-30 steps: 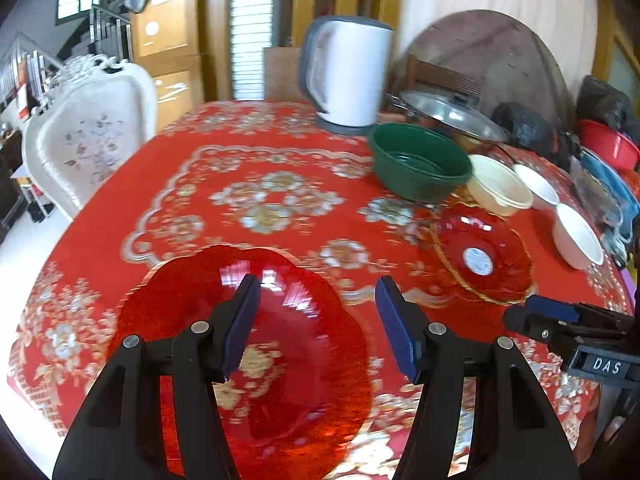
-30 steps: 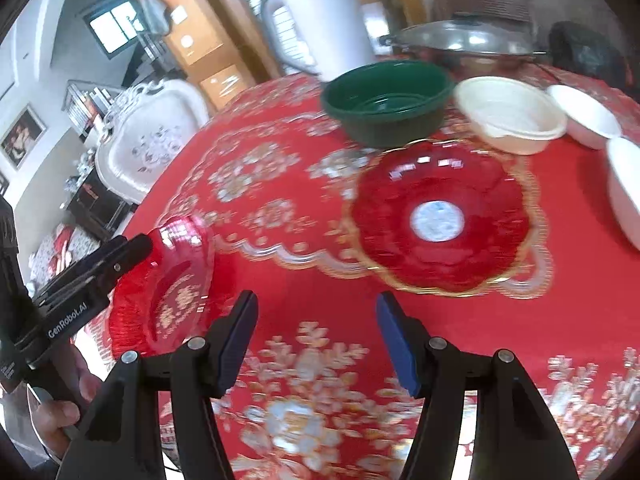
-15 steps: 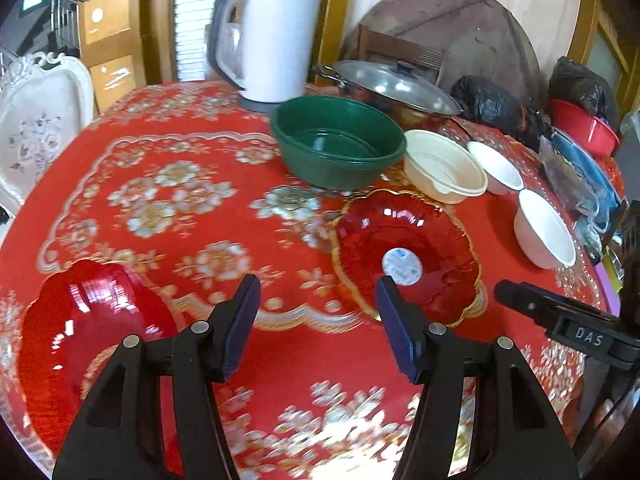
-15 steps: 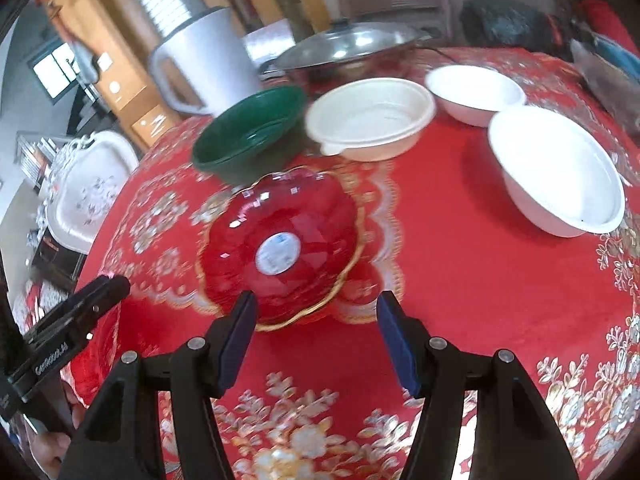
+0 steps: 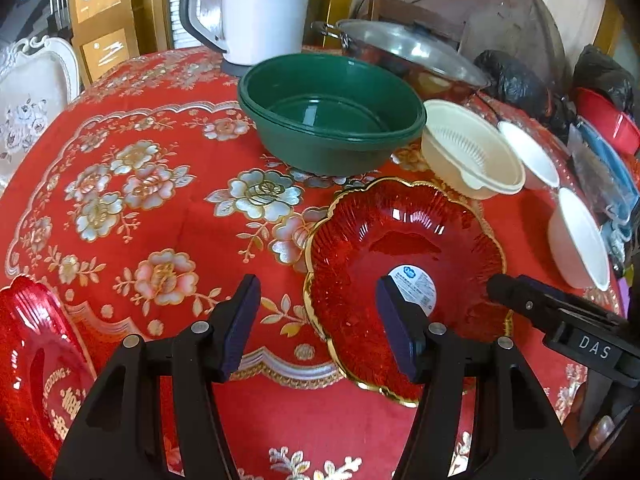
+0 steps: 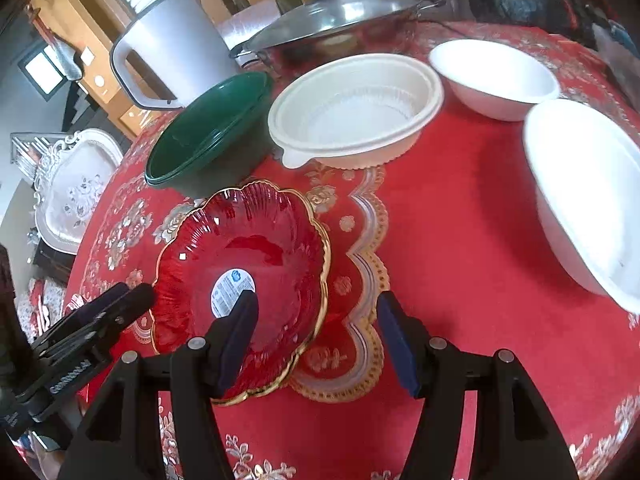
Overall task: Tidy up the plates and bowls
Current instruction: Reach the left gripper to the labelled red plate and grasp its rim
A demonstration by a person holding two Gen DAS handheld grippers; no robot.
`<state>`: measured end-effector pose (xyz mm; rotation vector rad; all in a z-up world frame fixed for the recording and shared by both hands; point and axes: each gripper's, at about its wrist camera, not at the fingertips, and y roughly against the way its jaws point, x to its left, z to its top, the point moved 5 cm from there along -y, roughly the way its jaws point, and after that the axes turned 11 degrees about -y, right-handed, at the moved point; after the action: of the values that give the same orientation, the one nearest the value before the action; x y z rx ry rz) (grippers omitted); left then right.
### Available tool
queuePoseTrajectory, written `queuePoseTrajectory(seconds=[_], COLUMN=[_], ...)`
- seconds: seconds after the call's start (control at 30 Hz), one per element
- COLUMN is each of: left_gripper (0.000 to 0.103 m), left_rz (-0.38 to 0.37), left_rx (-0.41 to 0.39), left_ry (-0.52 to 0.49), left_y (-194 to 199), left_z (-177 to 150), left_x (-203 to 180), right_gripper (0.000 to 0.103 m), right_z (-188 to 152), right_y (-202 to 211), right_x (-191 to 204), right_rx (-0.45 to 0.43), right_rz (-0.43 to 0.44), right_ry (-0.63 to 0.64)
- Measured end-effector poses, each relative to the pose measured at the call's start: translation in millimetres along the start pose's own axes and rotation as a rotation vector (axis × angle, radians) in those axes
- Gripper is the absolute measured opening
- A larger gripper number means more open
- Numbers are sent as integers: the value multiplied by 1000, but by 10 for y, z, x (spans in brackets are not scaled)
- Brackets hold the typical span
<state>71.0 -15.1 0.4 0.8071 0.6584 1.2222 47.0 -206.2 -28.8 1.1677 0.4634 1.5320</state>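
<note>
On the red floral tablecloth [image 5: 168,216], just before the dark green plastic bowl [image 5: 332,112], lay the scalloped, gold-rimmed red glass plate [image 5: 404,240]. Our left gripper [image 5: 318,320] and right gripper [image 6: 318,332] stood open, empty. We judged the plate stiff, slippery and breakable, best pinched at its raised rim.

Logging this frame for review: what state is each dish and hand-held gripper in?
Gold-rimmed red plate: flat on the cloth, empty, sticker at centre.
Green bowl: upright, empty.
Cream bowl: upright, empty.
Metal pot: lid on.
Left hand-held gripper: open, empty.
Right hand-held gripper: open, empty.
</note>
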Motion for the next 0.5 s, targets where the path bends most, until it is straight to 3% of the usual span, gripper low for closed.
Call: queuePoseTrajectory(seconds=[0.17,0.4,0.43,0.47,0.5], left_gripper=[60,60,58,48,45], left_rz=[-29,-28,-27,-32,-5], left_rx=[22,34,43,50,44], left_ry=[-2,-22,-27,-31,-45], left_y=[-146,-266,-298,-328,-331], left_z=[18,27,22,11,3], left_x=[-20,-63,-81,-99,-112], right_gripper=[57,15,12,12,12], right_z=[29,84,78,71,66], right_y=[-102,-203,-216,-219,-213], right_x=[10,-2,7,19,31], right_rx=[11,12,17,15,12], right_rz=[0,23,31,33,34], right_ry=[37,61,68,78,87])
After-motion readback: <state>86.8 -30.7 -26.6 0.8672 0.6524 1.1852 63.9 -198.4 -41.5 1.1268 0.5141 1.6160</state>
